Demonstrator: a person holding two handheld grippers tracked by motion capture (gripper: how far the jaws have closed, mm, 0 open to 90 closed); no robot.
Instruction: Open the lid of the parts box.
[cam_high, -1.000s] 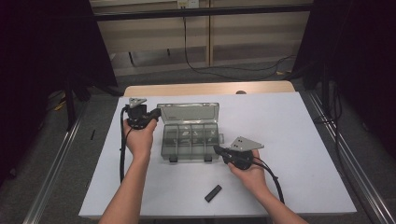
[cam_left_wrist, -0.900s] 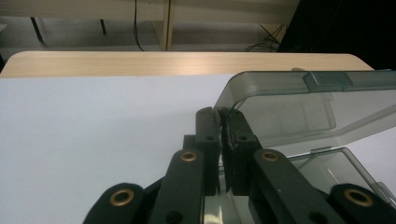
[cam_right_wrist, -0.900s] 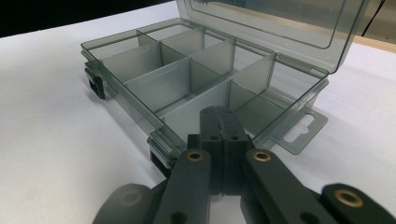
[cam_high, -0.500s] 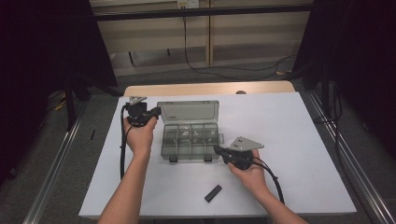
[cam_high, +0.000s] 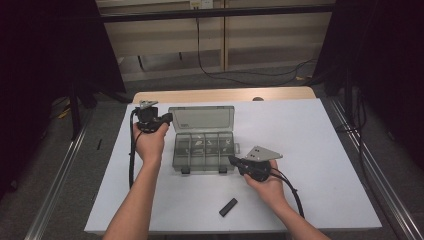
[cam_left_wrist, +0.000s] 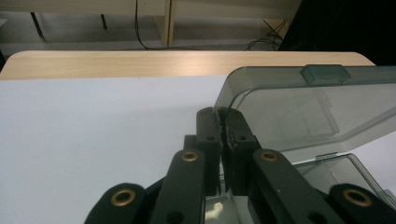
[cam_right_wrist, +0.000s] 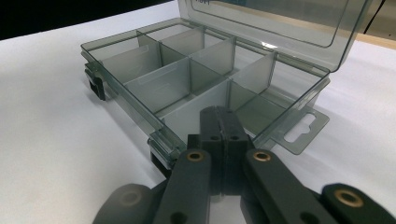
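One white table carries everything; near its middle sits a smoky clear plastic organizer box with its lid swung up and back on the far side. The tray is split into compartments, and a few small pale bits lie in some of them in the high view; what they are is too small to tell.

Left gripper is at the lid's left edge. In the left gripper view the jaws are pinched together on that edge, likely to keep the lid propped open so the tray stays reachable. Lid rises just right of and beyond the jaws there.

Right gripper rests at the tray's near right corner, jaws fully closed with nothing between them. In the right gripper view the closed tips touch or nearly touch the front wall by the corner latch; probably steadying the box, cannot tell if pressing.

A small black stick-like piece lies loose on the table nearer the person, well apart from both grippers.
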